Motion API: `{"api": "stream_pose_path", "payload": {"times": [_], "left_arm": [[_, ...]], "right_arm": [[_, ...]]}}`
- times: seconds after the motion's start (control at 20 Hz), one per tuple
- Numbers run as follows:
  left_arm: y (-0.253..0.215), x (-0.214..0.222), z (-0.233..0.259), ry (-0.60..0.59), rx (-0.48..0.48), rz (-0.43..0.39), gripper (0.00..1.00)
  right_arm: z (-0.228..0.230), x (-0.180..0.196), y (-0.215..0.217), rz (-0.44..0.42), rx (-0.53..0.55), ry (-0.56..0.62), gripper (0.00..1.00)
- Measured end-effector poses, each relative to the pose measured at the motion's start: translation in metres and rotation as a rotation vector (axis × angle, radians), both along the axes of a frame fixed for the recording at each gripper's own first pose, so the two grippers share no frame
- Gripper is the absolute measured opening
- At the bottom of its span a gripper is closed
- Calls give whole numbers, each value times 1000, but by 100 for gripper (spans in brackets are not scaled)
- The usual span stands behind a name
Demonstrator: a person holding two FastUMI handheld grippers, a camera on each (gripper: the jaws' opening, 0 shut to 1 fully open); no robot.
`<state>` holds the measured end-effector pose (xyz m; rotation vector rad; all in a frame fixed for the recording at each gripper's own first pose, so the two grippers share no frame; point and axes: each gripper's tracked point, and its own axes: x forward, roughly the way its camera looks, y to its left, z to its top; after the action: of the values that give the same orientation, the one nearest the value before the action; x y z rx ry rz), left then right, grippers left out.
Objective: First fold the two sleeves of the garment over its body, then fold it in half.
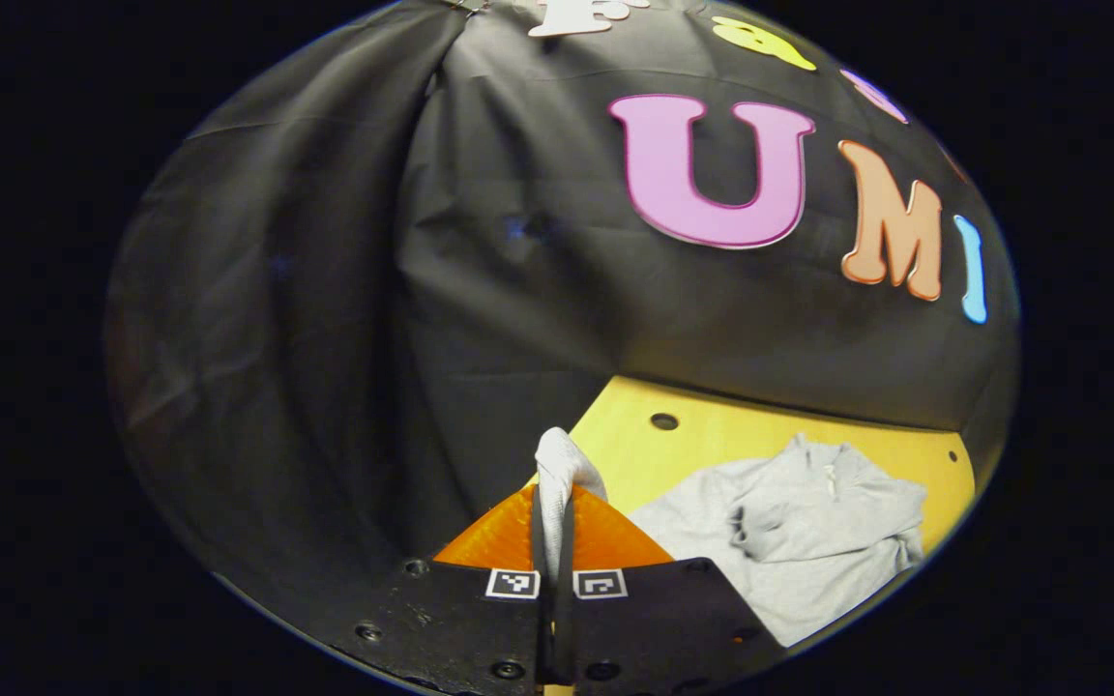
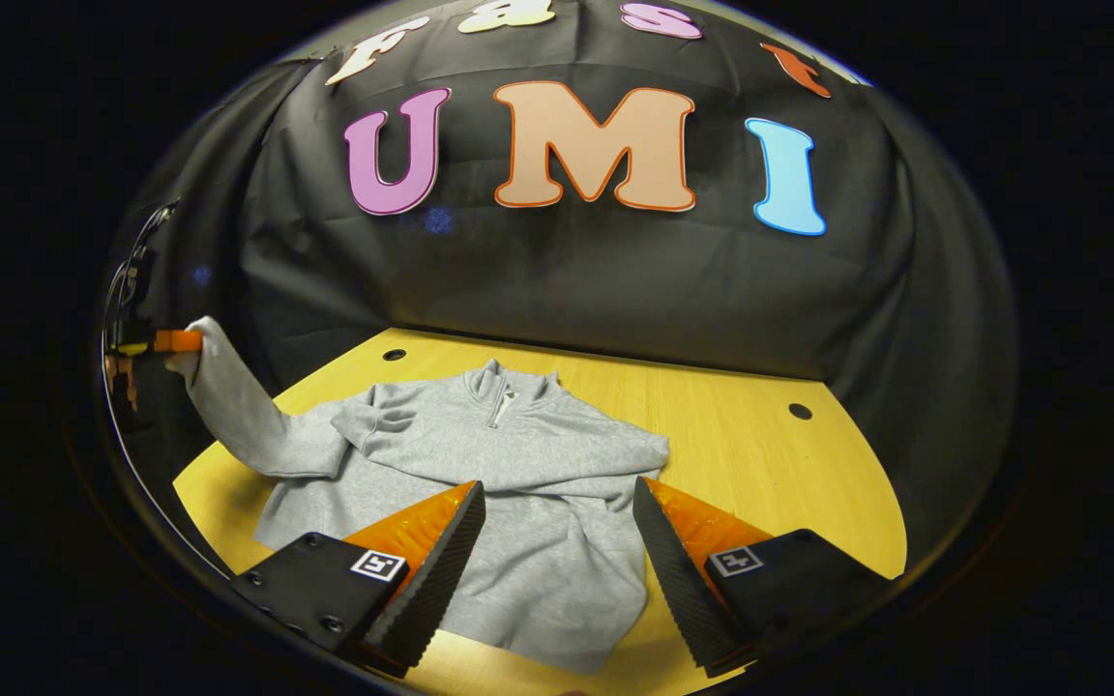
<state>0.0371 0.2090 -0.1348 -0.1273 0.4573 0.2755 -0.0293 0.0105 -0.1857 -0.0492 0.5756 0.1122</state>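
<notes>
A grey zip-neck sweatshirt [image 2: 518, 483] lies on the yellow wooden table [image 2: 760, 464], collar toward the wall. One sleeve [image 2: 509, 449] is folded across its chest. The other sleeve [image 2: 238, 416] is lifted off the table to the left, its cuff [image 1: 560, 462] pinched in my left gripper [image 1: 554, 522], which is shut on it. That left gripper [image 2: 170, 343] also appears at the far left edge of the right gripper view, holding the cuff up. My right gripper [image 2: 557, 512] hovers open over the sweatshirt's lower body, nothing between its fingers.
The black cloth wall [image 2: 567, 280] closes in the back and both sides of the table. Bare tabletop lies to the right of the sweatshirt, with small round holes [image 2: 800, 411] near the back edge.
</notes>
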Motion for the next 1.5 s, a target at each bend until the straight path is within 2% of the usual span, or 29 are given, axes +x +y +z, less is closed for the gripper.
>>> {"api": "stream_pose_path", "payload": {"times": [0.4,0.7,0.95,1.25,1.5], "left_arm": [[-137,58,43,-90,-12,-264,0],[-247,79,53,-101,-18,-454,0],[-335,84,35,-67,-40,-596,0],[-427,77,2,7,-21,-758,0],[-480,73,-47,89,14,-815,0]], "right_arm": [[-1,-29,-41,-57,-7,18,98],[0,-46,-78,-115,-6,11,98],[2,-67,-119,-185,-24,11,98],[6,-91,-168,-273,-45,16,98],[-1,-119,-198,-319,-64,44,98]]}}
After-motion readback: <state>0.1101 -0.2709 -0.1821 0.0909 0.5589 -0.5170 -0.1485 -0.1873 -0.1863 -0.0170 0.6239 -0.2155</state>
